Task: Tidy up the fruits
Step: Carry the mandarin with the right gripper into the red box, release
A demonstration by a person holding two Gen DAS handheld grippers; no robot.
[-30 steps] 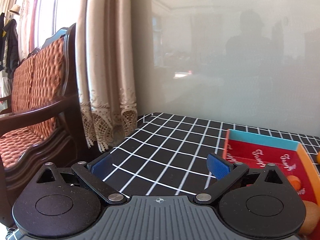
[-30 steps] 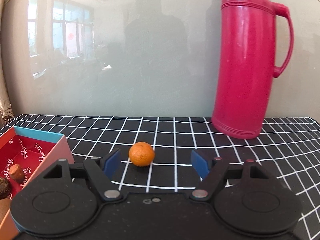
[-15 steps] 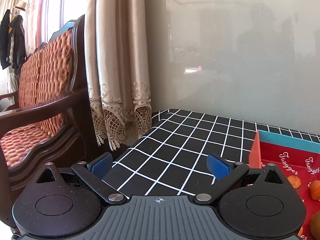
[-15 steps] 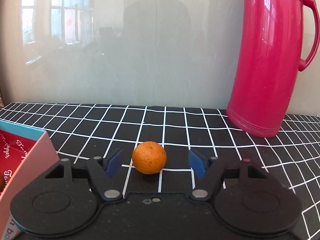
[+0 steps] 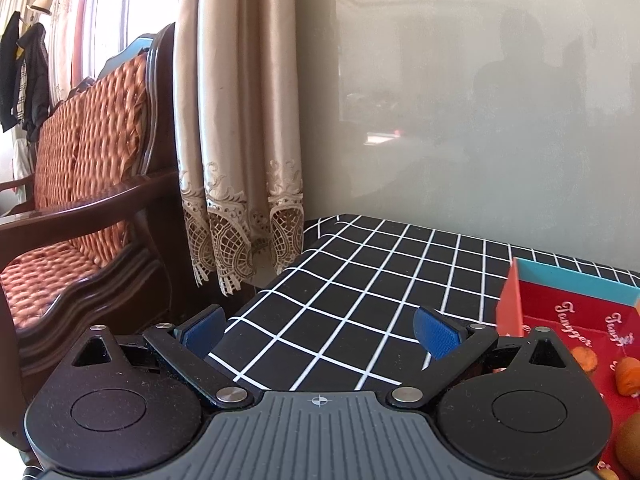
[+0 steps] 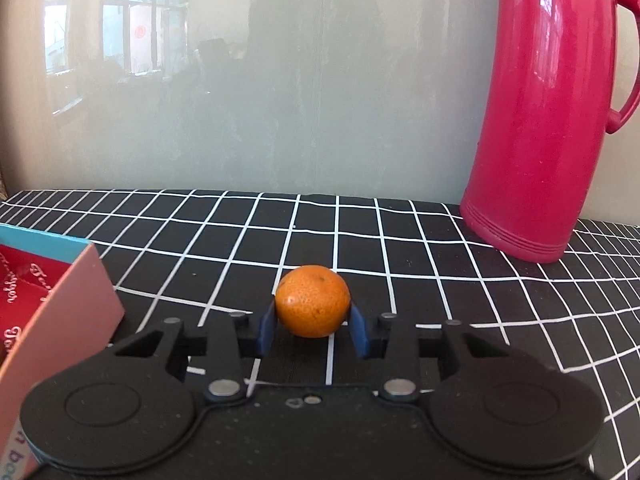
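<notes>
While several fruits (image 5: 627,376) lie in the box (image 5: 576,280), right tongs (image 6: 312,330) have just clenched the mandarin (image 6: 313,306) beside it; left tongs (image 5: 320,330) gape, idle.

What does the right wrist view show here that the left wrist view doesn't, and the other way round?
Only the right wrist view shows the mandarin on the checked tablecloth, with the right hand-held gripper just closed on it, its pads against both sides, and the red thermos standing behind.

Only the left wrist view shows the left hand-held gripper open with nothing between its pads, the curtain, the wooden sofa, and small fruits lying in the box.

Both show the tablecloth and the red box.
</notes>
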